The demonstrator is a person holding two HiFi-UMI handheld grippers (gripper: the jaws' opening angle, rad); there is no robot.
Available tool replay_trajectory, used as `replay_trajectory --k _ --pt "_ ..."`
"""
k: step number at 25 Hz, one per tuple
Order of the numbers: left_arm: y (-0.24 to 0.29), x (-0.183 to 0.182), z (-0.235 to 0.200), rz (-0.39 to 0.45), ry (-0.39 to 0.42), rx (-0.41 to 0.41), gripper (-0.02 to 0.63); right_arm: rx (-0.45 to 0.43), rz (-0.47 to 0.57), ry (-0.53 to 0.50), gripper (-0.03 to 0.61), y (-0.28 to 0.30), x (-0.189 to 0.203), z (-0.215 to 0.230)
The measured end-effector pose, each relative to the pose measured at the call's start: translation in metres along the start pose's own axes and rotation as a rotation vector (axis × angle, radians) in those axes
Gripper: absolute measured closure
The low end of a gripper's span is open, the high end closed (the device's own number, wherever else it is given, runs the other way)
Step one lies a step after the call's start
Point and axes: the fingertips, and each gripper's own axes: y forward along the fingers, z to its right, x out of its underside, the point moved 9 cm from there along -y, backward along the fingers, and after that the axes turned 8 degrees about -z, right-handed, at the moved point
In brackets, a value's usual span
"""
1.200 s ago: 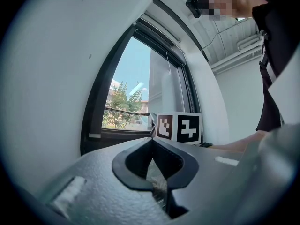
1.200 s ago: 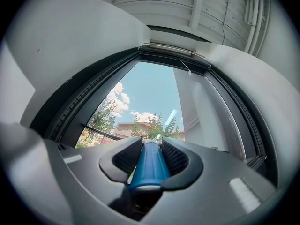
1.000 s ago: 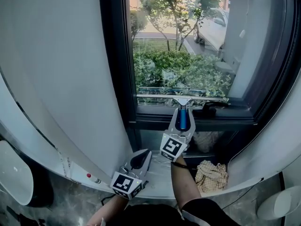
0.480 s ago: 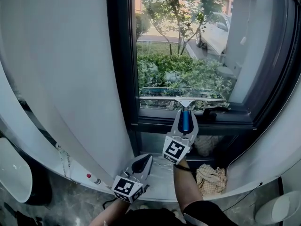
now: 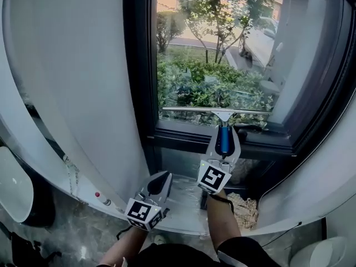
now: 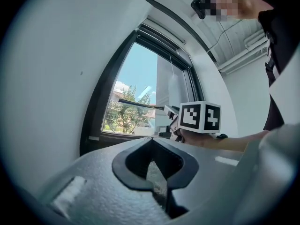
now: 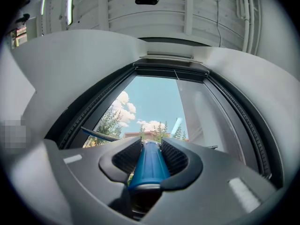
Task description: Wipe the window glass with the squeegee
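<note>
The squeegee has a blue handle [image 5: 224, 139] and a long thin blade [image 5: 217, 110] that lies level against the lower part of the window glass [image 5: 222, 49]. My right gripper [image 5: 223, 144] is shut on the handle and points up at the glass. In the right gripper view the blue handle [image 7: 150, 165] sits between the ribbed pads, with the blade [image 7: 99, 135] beyond. My left gripper [image 5: 159, 181] hangs low over the sill, shut with nothing in it. In the left gripper view its jaws [image 6: 157, 172] meet, and the blade [image 6: 136, 102] shows against the glass.
A dark window frame [image 5: 136, 82] borders the glass. White curtains hang at the left [image 5: 72, 93] and right [image 5: 328, 166]. A crumpled beige cloth [image 5: 245, 207] lies on the pale sill [image 5: 181, 204] under the window. Shrubs, trees and a parked car show outside.
The right gripper has lifted the squeegee a little, so the blade sits slightly higher above the lower frame. The left gripper has stayed low and shut.
</note>
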Motion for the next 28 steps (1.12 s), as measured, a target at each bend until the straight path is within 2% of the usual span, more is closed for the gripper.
replay_trajectory --k 7,12,15,20,24,28 --pt "0.006 -0.016 0.023 0.045 0.025 -0.017 0.614 -0.006 0.027 -0.006 0.449 -0.02 -0.017 0.066" --pt "-0.006 -0.014 0.036 0.073 0.007 -0.068 0.615 0.013 -0.003 0.072 0.449 -0.05 -0.022 0.122" --pt "-0.017 -0.007 0.047 0.073 -0.006 -0.102 0.615 0.022 -0.021 0.079 0.449 -0.074 -0.021 0.147" --pt "-0.042 -0.008 0.074 0.08 0.013 -0.163 0.614 0.002 -0.051 0.092 0.449 -0.123 -0.027 0.181" --pt "-0.069 -0.013 0.095 0.1 0.037 -0.173 0.614 0.004 -0.078 0.119 0.449 -0.163 -0.029 0.204" --pt "-0.087 -0.012 0.101 0.102 0.028 -0.214 0.614 -0.009 -0.106 0.076 0.449 -0.198 -0.03 0.21"
